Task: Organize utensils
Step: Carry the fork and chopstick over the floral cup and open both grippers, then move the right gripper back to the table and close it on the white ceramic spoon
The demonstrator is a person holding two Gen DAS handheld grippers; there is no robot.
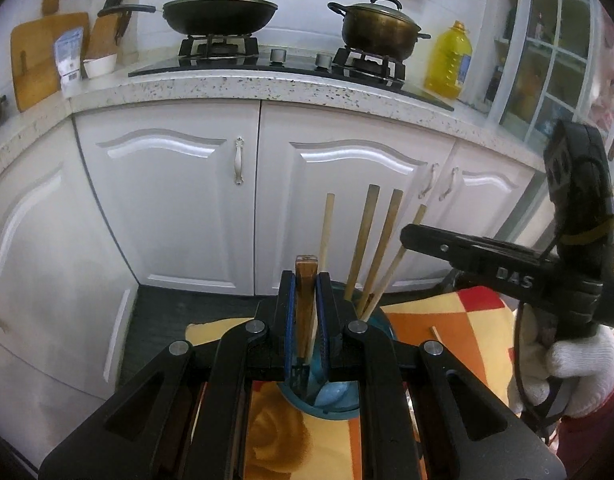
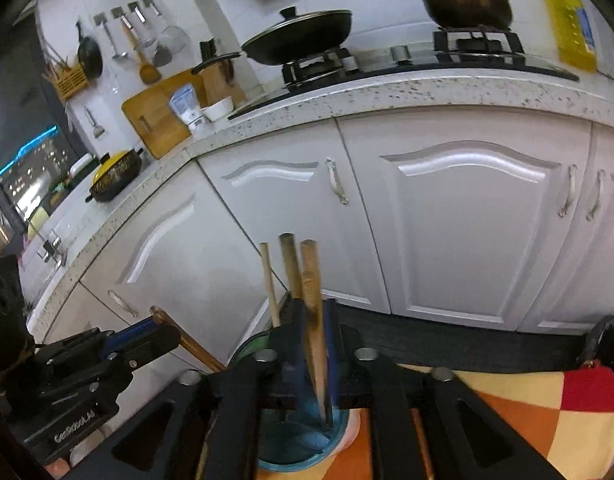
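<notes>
A teal cup (image 1: 339, 400) stands on a patterned orange and yellow cloth (image 1: 447, 320), with several wooden chopsticks (image 1: 365, 240) upright in it. My left gripper (image 1: 305, 280) is shut on a dark brown wooden utensil handle (image 1: 305, 300) whose lower end reaches into the cup. In the right wrist view, the right gripper (image 2: 317, 312) stands open over the cup (image 2: 299, 452). A blurred chopstick (image 2: 313, 320) leans loose between its blue pads. The left gripper (image 2: 147, 336) comes in from the left with the brown handle (image 2: 195, 350). A white-gloved hand (image 1: 567, 372) holds the right gripper (image 1: 407, 236).
White cabinet doors (image 1: 179, 200) stand close behind the cup. On the speckled counter (image 1: 267, 86) are a stove with a black wok (image 1: 219, 12) and a brass pot (image 1: 379, 28), and a yellow oil bottle (image 1: 449, 60). One loose stick (image 1: 437, 334) lies on the cloth.
</notes>
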